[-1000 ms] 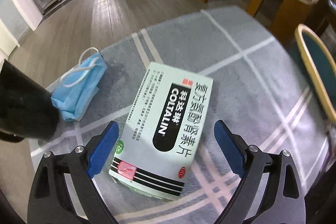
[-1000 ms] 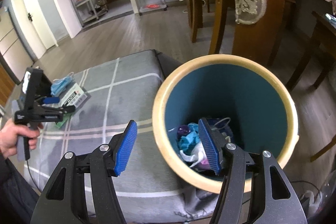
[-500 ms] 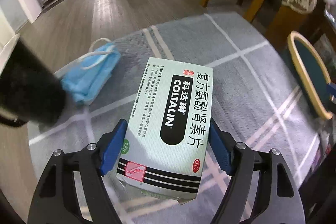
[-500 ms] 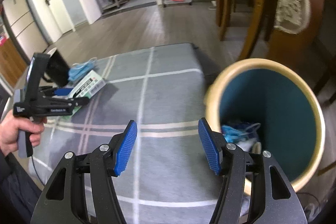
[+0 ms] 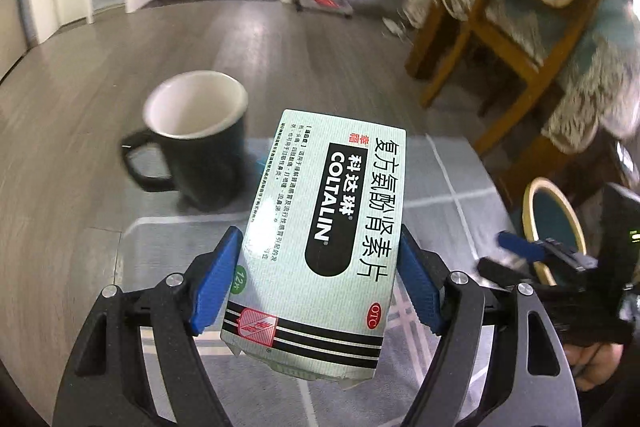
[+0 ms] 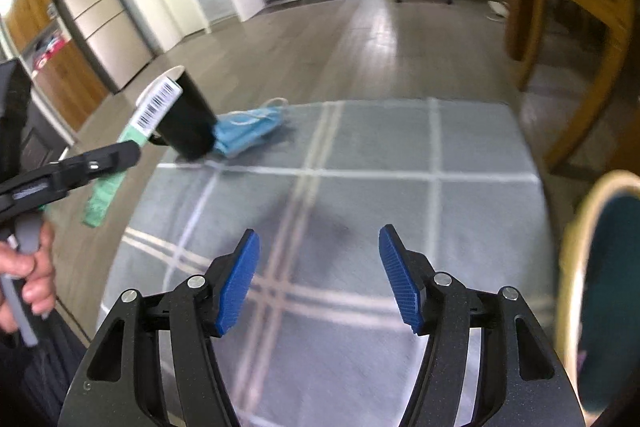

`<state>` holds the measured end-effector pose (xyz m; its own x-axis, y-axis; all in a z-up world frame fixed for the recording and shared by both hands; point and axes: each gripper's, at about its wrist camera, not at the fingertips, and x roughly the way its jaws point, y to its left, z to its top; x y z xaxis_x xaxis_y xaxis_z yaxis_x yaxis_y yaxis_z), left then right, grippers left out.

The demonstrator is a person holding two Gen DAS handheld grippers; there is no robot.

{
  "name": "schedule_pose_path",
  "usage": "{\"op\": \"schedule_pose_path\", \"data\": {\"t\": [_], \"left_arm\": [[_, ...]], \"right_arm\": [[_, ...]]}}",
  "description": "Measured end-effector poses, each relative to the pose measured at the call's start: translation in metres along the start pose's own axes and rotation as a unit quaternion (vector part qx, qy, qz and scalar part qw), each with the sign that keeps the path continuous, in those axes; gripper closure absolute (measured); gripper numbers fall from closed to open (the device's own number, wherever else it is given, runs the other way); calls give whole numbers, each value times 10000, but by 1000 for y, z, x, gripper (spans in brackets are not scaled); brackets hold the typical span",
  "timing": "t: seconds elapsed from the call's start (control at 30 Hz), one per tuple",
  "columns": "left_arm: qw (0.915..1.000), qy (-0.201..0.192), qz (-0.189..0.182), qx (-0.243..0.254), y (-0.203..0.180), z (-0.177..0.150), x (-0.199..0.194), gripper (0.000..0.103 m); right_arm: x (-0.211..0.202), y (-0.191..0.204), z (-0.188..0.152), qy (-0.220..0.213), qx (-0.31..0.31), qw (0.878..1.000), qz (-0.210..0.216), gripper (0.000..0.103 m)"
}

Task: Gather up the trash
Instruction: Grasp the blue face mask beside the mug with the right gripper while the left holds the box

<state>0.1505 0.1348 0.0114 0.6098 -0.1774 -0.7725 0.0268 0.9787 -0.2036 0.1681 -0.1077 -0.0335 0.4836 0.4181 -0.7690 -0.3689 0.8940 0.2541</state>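
The left wrist view looked forward and slightly down, close over the grey checked cloth, with the black mug at centre left. The right wrist view faced the same cloth from further back. Both showed the bin at right and the shelving at top.

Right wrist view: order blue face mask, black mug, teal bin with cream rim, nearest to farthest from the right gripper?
From the right gripper, open and empty:
1. Teal bin with cream rim, just to the right, at the cloth's edge.
2. Blue face mask, ahead-left on the grey checked cloth.
3. Black mug, touching the mask's left end, slightly farther. The last two are close.
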Motion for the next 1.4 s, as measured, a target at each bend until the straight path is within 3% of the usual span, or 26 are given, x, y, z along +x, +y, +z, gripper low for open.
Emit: {"op": "schedule_pose_path", "data": {"t": [0.07,0.13,0.33,0.8,0.9,1.0,1.07,1.4], "left_arm": [[9998,-139,88,-99,8,4,-9,29],[9991,-286,248,-204,16,7,-16,29],[9963,-610,178,-581,31,18,-28,29],[9922,-870,109,-890,40,35,-35,29],[9922,-834,108,-916,41,36,-30,29],[9923,-827,107,-917,41,37,-28,29],[9924,-819,100,-916,40,37,-26,29],[9947,-740,-25,-714,23,42,-16,29]], "right_arm": [[14,13,12,28,-131,9999,79,29],[27,24,21,49,-258,9995,150,26],[73,52,45,222,-652,9972,280,25],[157,95,80,244,-1206,9922,204,25],[174,100,81,413,-1310,9905,-6,42],[175,100,79,348,-1357,9901,-26,50],[170,98,79,342,-1339,9904,29,60],[121,62,65,160,-918,9955,140,66]]}}
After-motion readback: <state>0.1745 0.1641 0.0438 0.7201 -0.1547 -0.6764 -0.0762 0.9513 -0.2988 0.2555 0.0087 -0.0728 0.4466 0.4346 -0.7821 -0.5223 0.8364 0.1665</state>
